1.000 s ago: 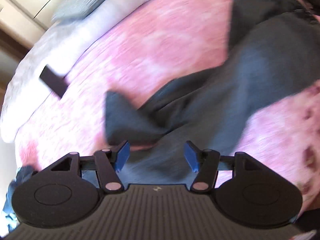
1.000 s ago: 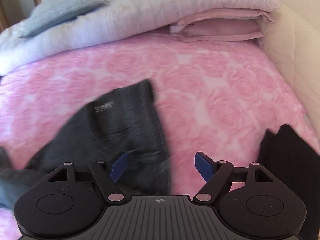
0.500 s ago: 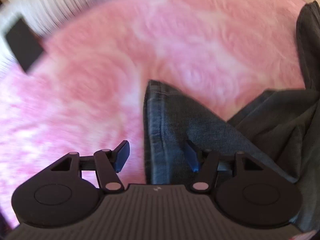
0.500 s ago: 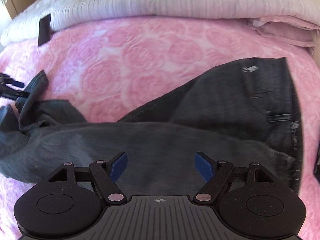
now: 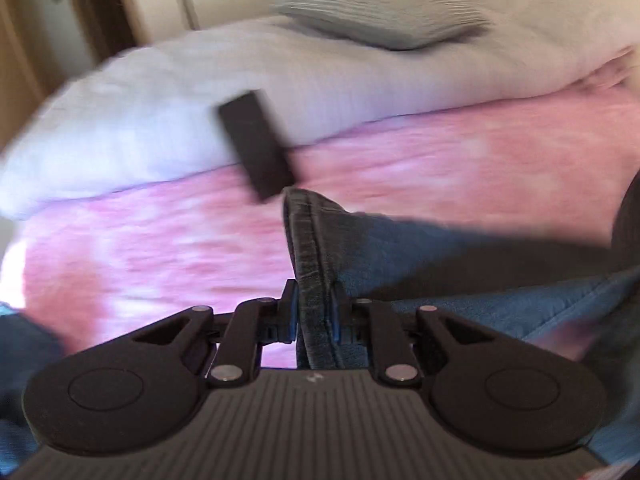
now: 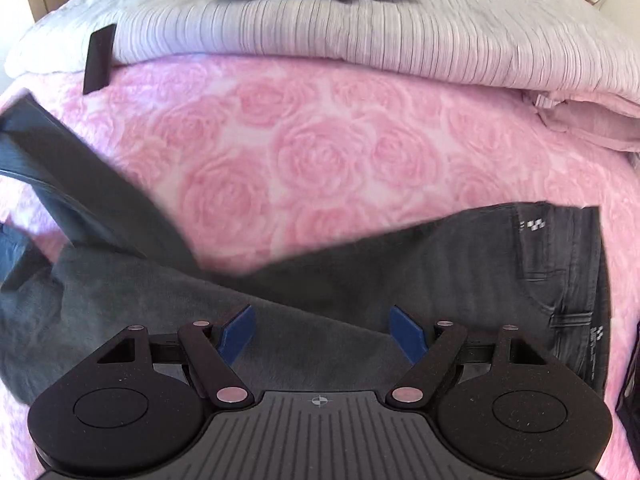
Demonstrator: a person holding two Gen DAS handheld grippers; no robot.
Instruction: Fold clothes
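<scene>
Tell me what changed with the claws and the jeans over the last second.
The left claw, open a second ago, has shut on the hem of the dark jeans and lifted it off the pink bedspread; in the right view the leg has swung up at left. The right claw stays open above the jeans, gripping nothing. The black remote still leans on the white duvet.

Black ribbed claw [image 6: 320,330], blue pads [image 6: 236,334], seemingly silver rivets.

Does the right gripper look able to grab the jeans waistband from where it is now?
Probably yes: the right gripper is open above the jeans, and the waistband lies uncovered to its right.
</scene>
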